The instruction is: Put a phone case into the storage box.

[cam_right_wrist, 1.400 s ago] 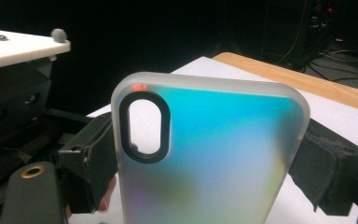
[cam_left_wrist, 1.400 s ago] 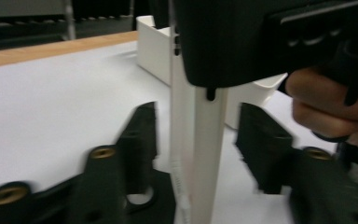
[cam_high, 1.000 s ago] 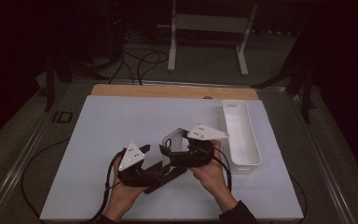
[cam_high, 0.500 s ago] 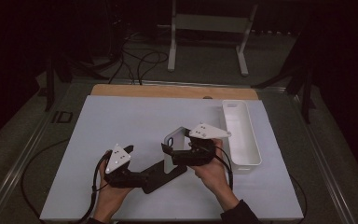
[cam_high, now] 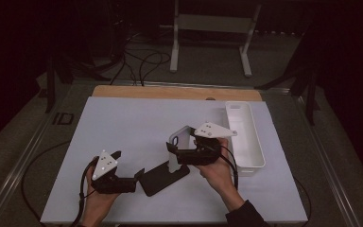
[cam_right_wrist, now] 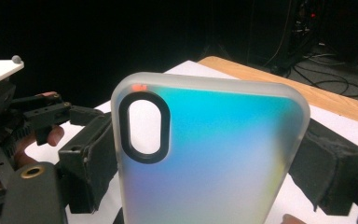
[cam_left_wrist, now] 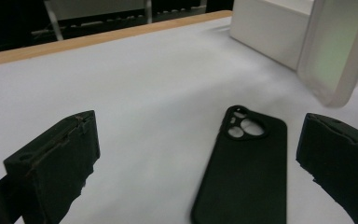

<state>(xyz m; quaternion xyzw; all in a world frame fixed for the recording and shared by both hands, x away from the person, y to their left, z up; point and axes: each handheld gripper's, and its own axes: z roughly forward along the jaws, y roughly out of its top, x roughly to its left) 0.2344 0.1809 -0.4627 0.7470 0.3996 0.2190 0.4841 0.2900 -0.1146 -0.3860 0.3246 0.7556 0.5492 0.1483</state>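
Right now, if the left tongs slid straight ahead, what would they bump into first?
Probably the black phone case lying flat on the white mat; it sits just ahead of the open left tongs. Beyond it hangs the translucent case.

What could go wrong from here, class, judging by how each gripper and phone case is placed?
1. The right gripper pinches the translucent case only by its side edges, upright; it may slip or twist out.
2. The left gripper is open with the black case flat on the table between its jaws; closing could just push the thin case along.
3. The lifted case hangs close above the black one and might knock it.
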